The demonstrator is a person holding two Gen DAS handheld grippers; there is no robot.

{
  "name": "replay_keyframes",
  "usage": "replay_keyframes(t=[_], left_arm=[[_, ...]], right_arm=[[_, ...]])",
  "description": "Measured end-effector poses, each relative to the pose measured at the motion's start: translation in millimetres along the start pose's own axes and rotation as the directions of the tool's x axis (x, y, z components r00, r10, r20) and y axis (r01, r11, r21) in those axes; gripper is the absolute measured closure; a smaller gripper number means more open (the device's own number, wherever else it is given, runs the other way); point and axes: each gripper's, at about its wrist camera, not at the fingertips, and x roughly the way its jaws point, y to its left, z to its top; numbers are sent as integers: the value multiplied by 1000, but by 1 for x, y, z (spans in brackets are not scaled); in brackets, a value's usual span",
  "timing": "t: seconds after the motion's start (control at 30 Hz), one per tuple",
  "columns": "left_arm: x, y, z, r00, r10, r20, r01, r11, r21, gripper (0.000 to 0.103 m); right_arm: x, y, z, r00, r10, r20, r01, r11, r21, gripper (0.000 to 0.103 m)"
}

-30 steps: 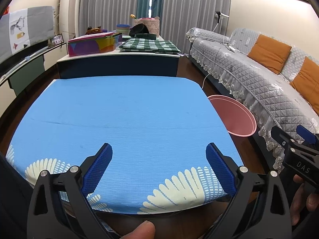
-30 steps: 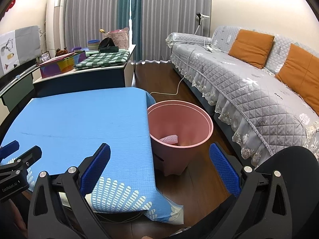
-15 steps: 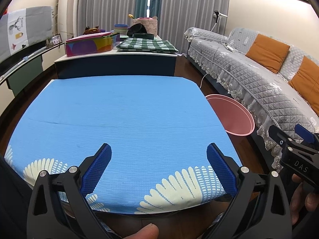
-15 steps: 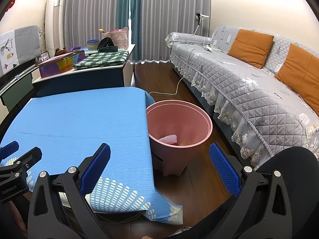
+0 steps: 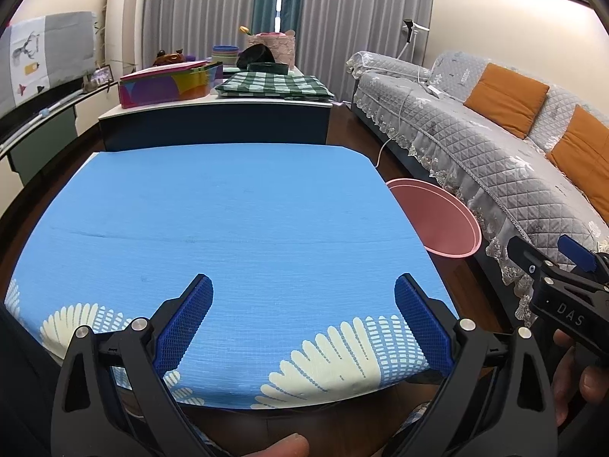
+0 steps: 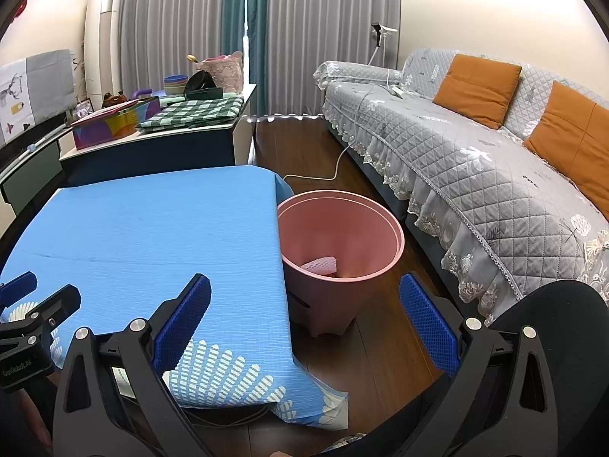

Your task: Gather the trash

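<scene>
A pink trash bin point(image 6: 342, 243) stands on the floor at the right edge of the blue-clothed table point(image 6: 152, 228). A piece of pink and white trash point(image 6: 321, 265) lies inside it. The bin's rim shows in the left wrist view point(image 5: 437, 224). My left gripper point(image 5: 302, 285) is open and empty above the table's near edge point(image 5: 228, 228). My right gripper point(image 6: 304, 289) is open and empty, in front of the bin. I see no trash on the cloth.
A grey quilted sofa point(image 6: 475, 160) with orange cushions runs along the right. A low cabinet point(image 5: 217, 122) with a colourful box, a checked cloth and bowls stands behind the table. A white cable point(image 6: 335, 167) lies on the wooden floor.
Both views shifted very slightly. Both grippers stay open and empty.
</scene>
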Motion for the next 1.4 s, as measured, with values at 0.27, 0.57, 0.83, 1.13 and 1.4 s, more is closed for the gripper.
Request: replay_keyframes(t=[0.27, 0.57, 0.83, 1.13, 1.4], left_arm=[[0, 0, 0, 1000, -1, 7, 1, 1000, -3, 10], [2, -1, -2, 1000, -1, -6, 1, 1000, 2, 10], [1, 5, -6, 1000, 10, -26, -10, 1000, -17, 10], [-1, 10, -8, 999, 25, -23, -25, 1000, -11, 10], [-3, 17, -10, 999, 48, -18, -48, 999, -10, 10]], right_arm=[[0, 2, 0, 1000, -8, 11, 8, 1000, -12, 5], [-2, 2, 0, 1000, -4, 18, 4, 1000, -14, 5], [-5, 11, 1, 999, 31, 21, -30, 999, -37, 5], [-7, 25, -2, 998, 55, 23, -54, 998, -42, 5], [-6, 36, -1, 997, 73, 14, -72, 996, -56, 5]])
